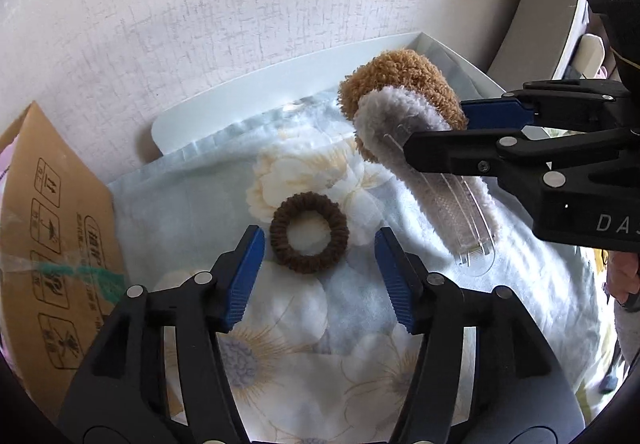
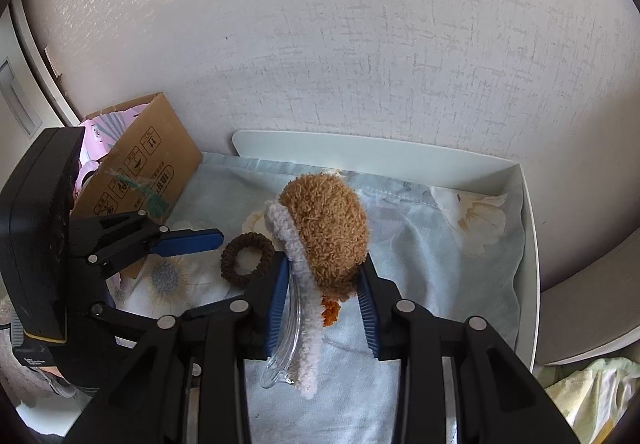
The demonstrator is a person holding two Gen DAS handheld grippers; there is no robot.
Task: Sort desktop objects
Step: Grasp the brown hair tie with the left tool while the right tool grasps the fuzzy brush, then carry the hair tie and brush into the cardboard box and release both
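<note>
The right gripper (image 2: 324,304) is reaching forward over the floral pale-blue cloth (image 2: 432,244), its blue-padded fingers (image 2: 276,308) clamping a fluffy brown-and-grey plush hair clip with a clear plastic claw (image 2: 324,220), which is sitting just above the cloth, near the white tray's back wall (image 2: 360,152). The left gripper (image 1: 320,276) is hovering low, its jaws spread wide and gripping nothing, on either side of a dark brown knitted hair tie (image 1: 309,232) lying flat on the cloth. A brown cardboard box (image 1: 52,244) is standing at the left.
</note>
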